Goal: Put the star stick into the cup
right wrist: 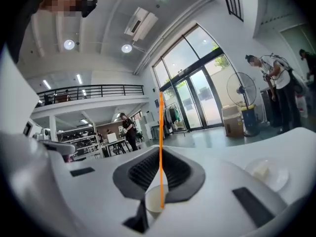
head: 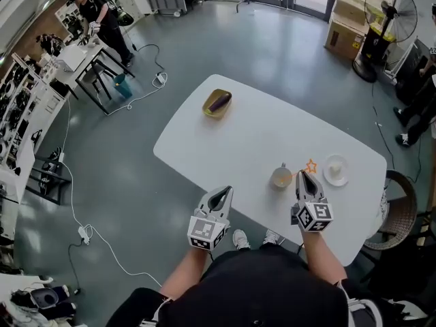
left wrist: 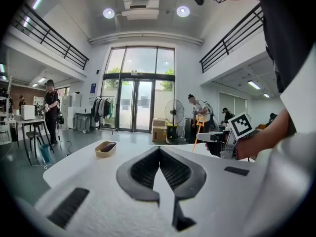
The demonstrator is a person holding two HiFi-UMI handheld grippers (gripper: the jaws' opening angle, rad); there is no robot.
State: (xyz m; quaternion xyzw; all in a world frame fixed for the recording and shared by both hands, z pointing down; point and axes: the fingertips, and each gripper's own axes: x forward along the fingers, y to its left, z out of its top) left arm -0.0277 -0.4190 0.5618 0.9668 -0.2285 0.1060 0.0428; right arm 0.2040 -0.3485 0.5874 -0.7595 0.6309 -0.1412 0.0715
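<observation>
Head view: a white tabletop (head: 259,135) stands on a grey floor (head: 170,53). On it are a yellow bowl (head: 216,103), a cup (head: 281,177) and a small plate (head: 335,170).

Left gripper view: the left tongs (left wrist: 159,151) are closed and hold nothing.

Right gripper view: the right tongs (right wrist: 160,149) pinch the orange star stick (right wrist: 160,127) upright. Its low end is at the cup's mouth, and its star is hard to see.

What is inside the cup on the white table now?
The star stick, held by the right gripper, has its lower end at the mouth of the cup, seemingly just inside. Nothing else shows; its bottom cannot be seen.
</observation>
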